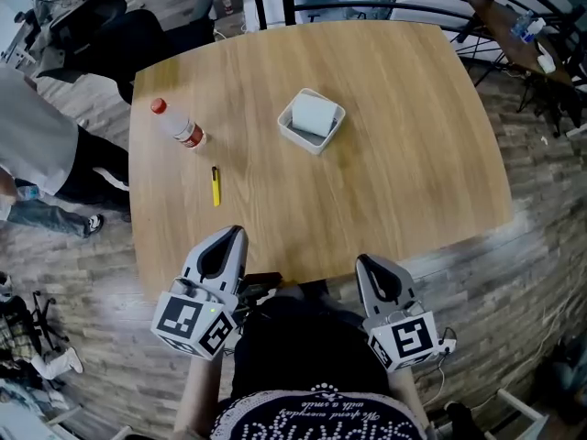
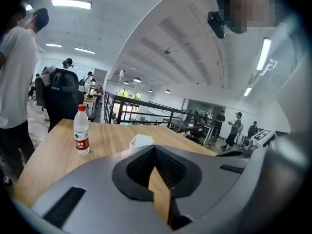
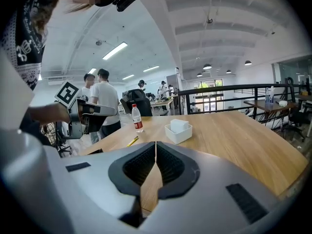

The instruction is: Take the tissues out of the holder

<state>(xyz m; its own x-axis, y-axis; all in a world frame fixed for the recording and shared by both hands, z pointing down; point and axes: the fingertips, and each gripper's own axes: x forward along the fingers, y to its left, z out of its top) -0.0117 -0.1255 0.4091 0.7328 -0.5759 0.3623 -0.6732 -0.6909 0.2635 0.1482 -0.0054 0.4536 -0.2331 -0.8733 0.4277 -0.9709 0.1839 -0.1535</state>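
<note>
While the left claw [image 1: 233, 235] and right claw [image 1: 369, 264] hover shut and empty at the near edge of the wooden tabletop [image 1: 413, 154], the tissues [image 1: 315, 113] sit in their white holder [image 1: 298, 134] mid-table. A bottle [image 1: 180, 126] stands to the left, its red label too small to read, with a yellow pen [image 1: 215, 187] nearby.

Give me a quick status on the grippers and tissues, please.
Left gripper, right gripper: both shut, empty, at near table edge. Tissues in holder, mid-table. Bottle, yellow pen off left; nothing in between.
</note>
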